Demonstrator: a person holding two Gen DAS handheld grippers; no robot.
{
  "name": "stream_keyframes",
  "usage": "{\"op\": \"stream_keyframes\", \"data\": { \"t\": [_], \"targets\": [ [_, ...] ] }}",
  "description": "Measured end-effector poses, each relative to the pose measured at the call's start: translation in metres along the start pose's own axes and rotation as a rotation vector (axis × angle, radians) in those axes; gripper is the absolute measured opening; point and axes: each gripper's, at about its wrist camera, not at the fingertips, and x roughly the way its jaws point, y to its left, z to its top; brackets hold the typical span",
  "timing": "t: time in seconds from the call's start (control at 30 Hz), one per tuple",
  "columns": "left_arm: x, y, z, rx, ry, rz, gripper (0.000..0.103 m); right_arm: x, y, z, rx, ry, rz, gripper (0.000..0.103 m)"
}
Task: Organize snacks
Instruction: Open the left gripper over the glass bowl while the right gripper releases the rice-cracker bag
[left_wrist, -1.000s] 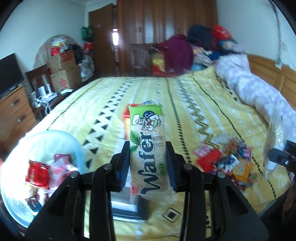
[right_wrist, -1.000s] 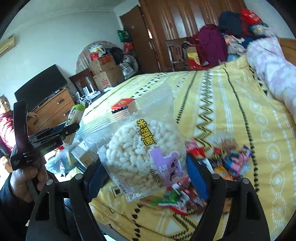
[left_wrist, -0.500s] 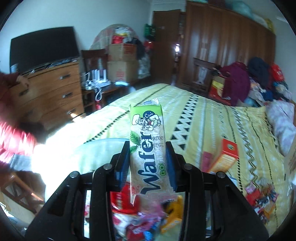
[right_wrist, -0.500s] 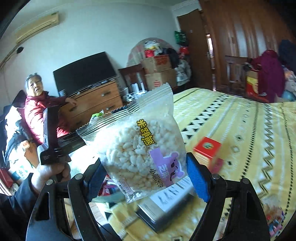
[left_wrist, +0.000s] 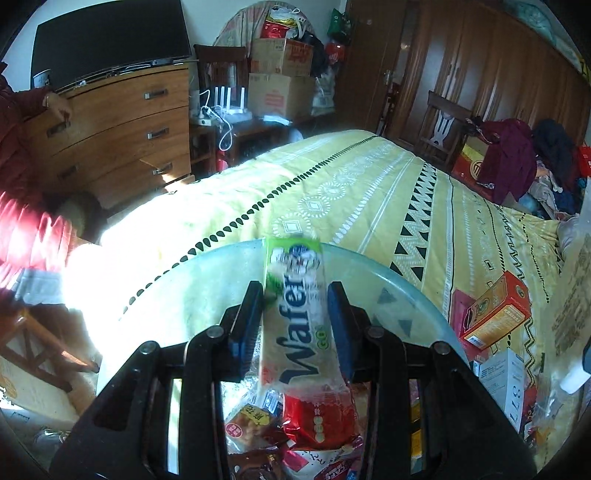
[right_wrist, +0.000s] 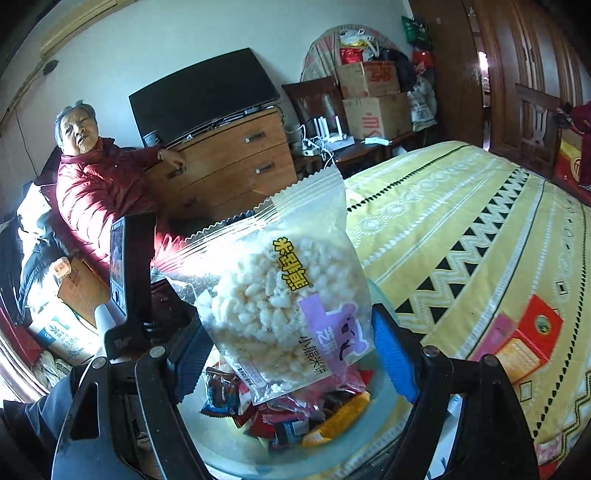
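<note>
My left gripper (left_wrist: 295, 314) hangs over a pale translucent bowl (left_wrist: 413, 295) on the yellow bedspread. A green Wafer pack (left_wrist: 295, 314) stands between its blue pads, with a small gap on the left side and some blur; the jaws have spread. Several wrapped snacks (left_wrist: 317, 421) lie in the bowl. My right gripper (right_wrist: 291, 339) is shut on a clear bag of puffed rice cakes (right_wrist: 280, 295) and holds it above the same bowl (right_wrist: 229, 443), where more snacks (right_wrist: 295, 417) lie.
Red and orange boxes (left_wrist: 498, 317) and a white box (left_wrist: 506, 380) lie on the bed right of the bowl. A wooden dresser (left_wrist: 122, 136) with a TV stands left. A person in a red jacket (right_wrist: 96, 192) sits by the dresser.
Both grippers swung left from the snack pile to above the bowl. The left jaws have widened and the Wafer pack is slipping down between them.
</note>
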Motion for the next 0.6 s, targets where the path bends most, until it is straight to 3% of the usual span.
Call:
{"op": "stream_keyframes", "data": {
  "t": [0.37, 0.43, 0.5, 0.53, 0.6],
  "targets": [
    [0.007, 0.012, 0.000, 0.016, 0.019, 0.003, 0.037, 0.030, 0.000, -0.001, 0.013, 0.039, 0.012, 0.084],
    [0.008, 0.016, 0.001, 0.004, 0.020, 0.004, 0.041, 0.033, 0.002, 0.000, 0.010, 0.044, 0.018, 0.085],
    [0.005, 0.020, 0.002, -0.011, 0.008, 0.012, 0.076, 0.035, 0.003, 0.000, 0.004, 0.050, 0.015, 0.089],
    [0.002, 0.022, 0.002, -0.019, -0.015, 0.031, 0.083, 0.034, 0.004, 0.000, 0.000, 0.047, 0.009, 0.097],
    [-0.006, 0.025, 0.001, -0.029, -0.055, 0.057, 0.090, 0.030, 0.005, -0.003, 0.003, 0.036, 0.000, 0.099]
  ]
}}
